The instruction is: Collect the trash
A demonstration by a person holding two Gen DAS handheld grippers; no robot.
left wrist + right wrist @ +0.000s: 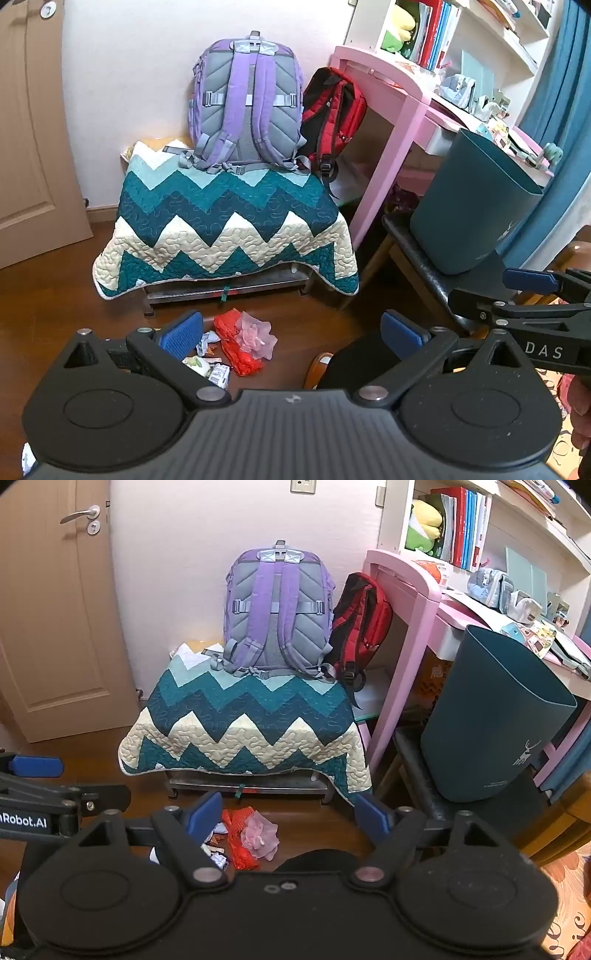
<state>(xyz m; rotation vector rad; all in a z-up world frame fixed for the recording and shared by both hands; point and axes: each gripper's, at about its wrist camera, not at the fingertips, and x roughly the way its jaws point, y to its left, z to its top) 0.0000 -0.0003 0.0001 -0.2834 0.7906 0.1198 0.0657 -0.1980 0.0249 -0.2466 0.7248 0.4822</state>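
Note:
A small pile of trash lies on the wooden floor in front of a quilt-covered bench: a red mesh net (236, 345) (240, 840), crumpled pink plastic (258, 332) (260, 834) and a few small wrappers (208, 365) (216, 851). A teal bin (476, 206) (495, 716) stands on a black chair seat (417, 251) (413, 771) at the right. My left gripper (291, 332) (74, 781) hovers open above the pile, nothing between its blue pads. My right gripper (288, 814) (491, 291) is open beside it, also holding nothing.
The bench under the zigzag quilt (229, 221) carries a purple backpack (247, 107); a red backpack (332, 114) leans beside it. A pink desk (399, 122) with shelves fills the right side, and a door (29, 147) stands at the left. A dark rounded shape (354, 363) sits low between the fingers.

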